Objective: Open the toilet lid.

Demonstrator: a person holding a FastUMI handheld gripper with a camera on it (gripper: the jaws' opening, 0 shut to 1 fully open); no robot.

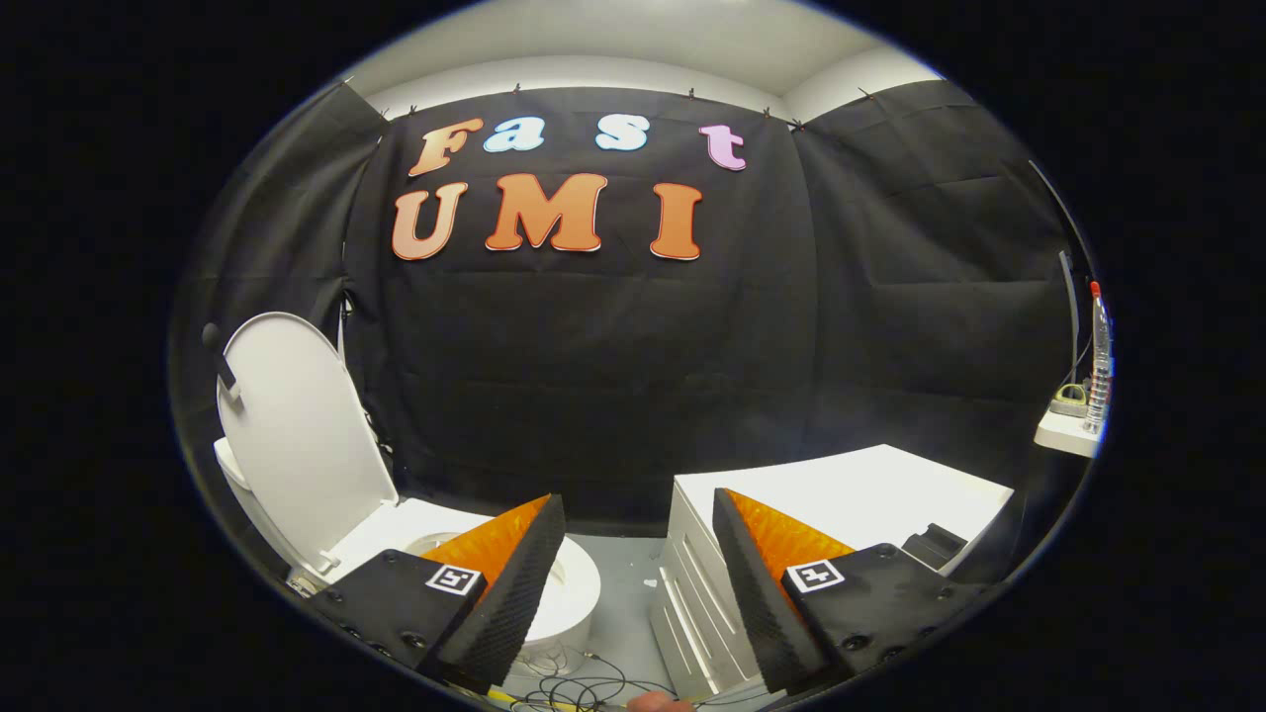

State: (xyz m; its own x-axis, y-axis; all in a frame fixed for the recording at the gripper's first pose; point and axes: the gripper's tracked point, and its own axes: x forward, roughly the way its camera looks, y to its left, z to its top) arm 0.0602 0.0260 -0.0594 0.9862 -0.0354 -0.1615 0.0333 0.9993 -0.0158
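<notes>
Toilet lid [297,435] is standing upright, leaning back off the bowl [564,583]; task looks done. Hand-held gripper [638,554] is hanging spread, gripping nothing, nearer than the toilet.

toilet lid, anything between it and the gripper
Nothing visible does. The toilet lid already stands raised, upright behind the seat, off beyond the left finger. The gripper is open and holds nothing; between its fingers lie bare floor and loose cables.
</notes>
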